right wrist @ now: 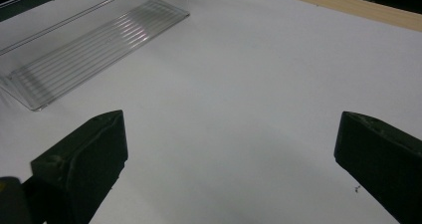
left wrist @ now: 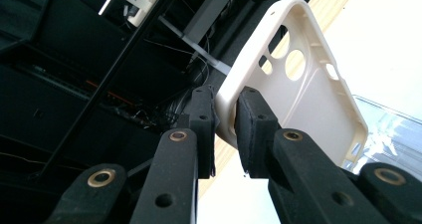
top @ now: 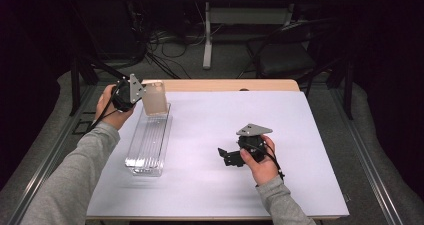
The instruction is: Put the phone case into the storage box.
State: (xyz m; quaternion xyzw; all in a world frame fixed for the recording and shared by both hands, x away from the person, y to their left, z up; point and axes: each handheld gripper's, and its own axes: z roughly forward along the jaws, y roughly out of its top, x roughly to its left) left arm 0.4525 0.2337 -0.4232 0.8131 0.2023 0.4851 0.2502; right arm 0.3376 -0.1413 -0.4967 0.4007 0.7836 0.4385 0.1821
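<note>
The left tool [top: 142, 92] is holding a cream soft-plastic phone case [top: 154, 98] upright above the far end of the clear ribbed plastic tray [top: 148, 141] on the white worktop [top: 210, 130], while the right tool [top: 225, 156] is resting open, with nothing in it. In the left gripper view, the pads [left wrist: 251, 124] are pinching the case [left wrist: 308, 94] by its edge. In the right gripper view, the wide jaws are facing the tray [right wrist: 89, 45]. The placing step seems in hand; next, I think, the case needs lowering into the tray before release.
</note>
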